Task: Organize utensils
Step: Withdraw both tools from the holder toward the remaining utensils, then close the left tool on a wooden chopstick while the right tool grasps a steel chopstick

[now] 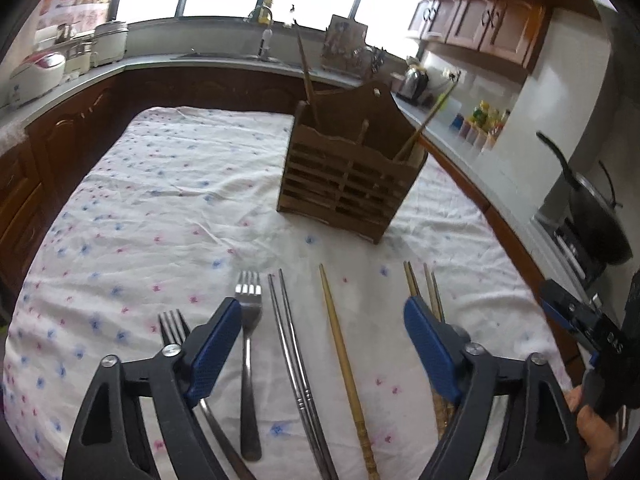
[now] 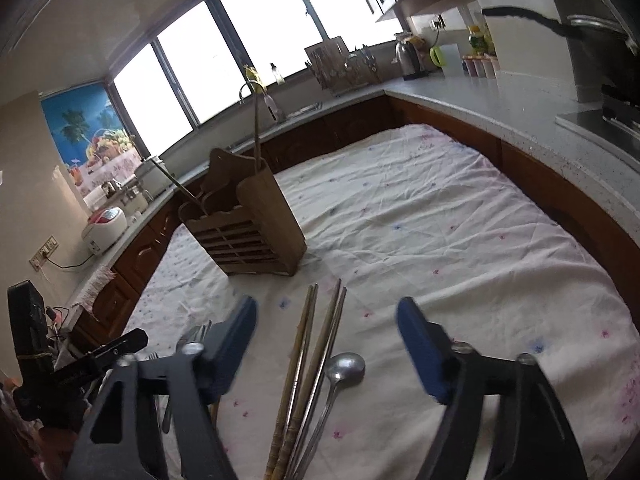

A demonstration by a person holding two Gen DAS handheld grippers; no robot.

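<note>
Hovering over the near edge of the cloth-covered table (image 1: pixel 160 184), the left gripper (image 1: pixel 322 336) stands wide open in the left wrist view, holding nothing; between its blue pads lie a steel fork (image 1: pixel 249 356), a pair of metal chopsticks (image 1: pixel 294 368) and a single bamboo chopstick (image 1: pixel 344 364), all flat on the cloth. A second fork (image 1: pixel 175 326) shows just outside the left pad, and more bamboo chopsticks (image 1: pixel 426 288) pass under the right pad. The wooden utensil caddy (image 1: pixel 352 176) stands upright farther back, toward the table's middle, with a few sticks already in its compartments. In the right wrist view, the right gripper (image 2: pixel 326 332) is likewise open and empty, its jaws set either side of two pairs of bamboo chopsticks (image 2: pixel 316 344) and a metal spoon (image 2: pixel 345 365), with the caddy (image 2: pixel 256 236) beyond and to the left. The step in hand looks like the approach for a pick-up: neither tool has closed on anything. Next, each gripper probably needs to settle on one item, lower until the pads bracket it at the cloth, and close without catching the close-lying neighbours.
</note>
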